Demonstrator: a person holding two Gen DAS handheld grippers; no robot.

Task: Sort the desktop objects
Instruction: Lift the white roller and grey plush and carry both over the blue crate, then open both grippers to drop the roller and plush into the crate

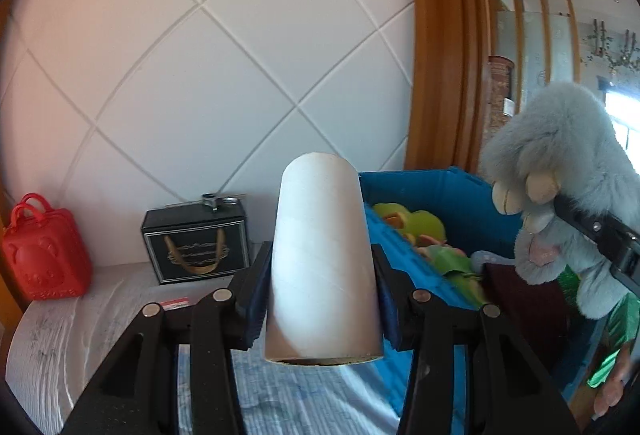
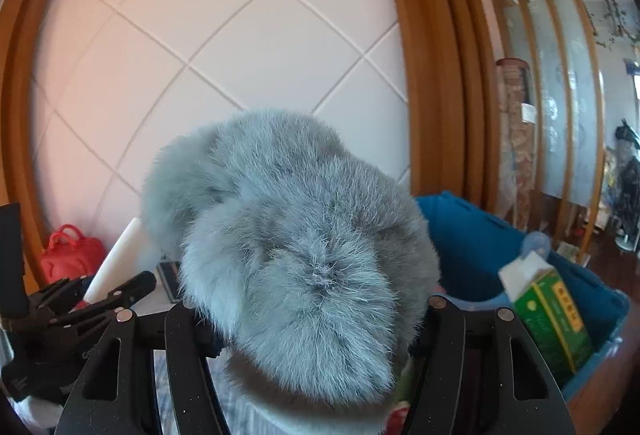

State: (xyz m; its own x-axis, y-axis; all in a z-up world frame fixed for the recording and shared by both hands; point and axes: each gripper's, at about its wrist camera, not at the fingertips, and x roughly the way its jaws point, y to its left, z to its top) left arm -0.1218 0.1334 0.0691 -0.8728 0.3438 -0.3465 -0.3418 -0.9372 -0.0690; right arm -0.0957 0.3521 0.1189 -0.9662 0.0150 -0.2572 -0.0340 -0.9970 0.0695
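My left gripper (image 1: 322,287) is shut on a white cardboard tube (image 1: 324,259), held upright just left of a blue bin (image 1: 432,191). The bin holds green and yellow toys (image 1: 416,227). A grey plush toy (image 1: 560,171) hangs over the bin's right part in the left wrist view, with the right gripper's black finger (image 1: 588,223) pressed on it. In the right wrist view that plush toy (image 2: 296,255) fills the middle, gripped between the pads of my right gripper (image 2: 316,331). The tube (image 2: 116,263) and the left gripper (image 2: 108,295) show at its left.
A red plastic case (image 1: 44,251) and a black gift box (image 1: 196,243) stand against the white tiled wall on a pale table (image 1: 60,331). A green carton (image 2: 552,319) leans in the bin (image 2: 480,243). A wooden frame (image 1: 444,43) rises behind the bin.
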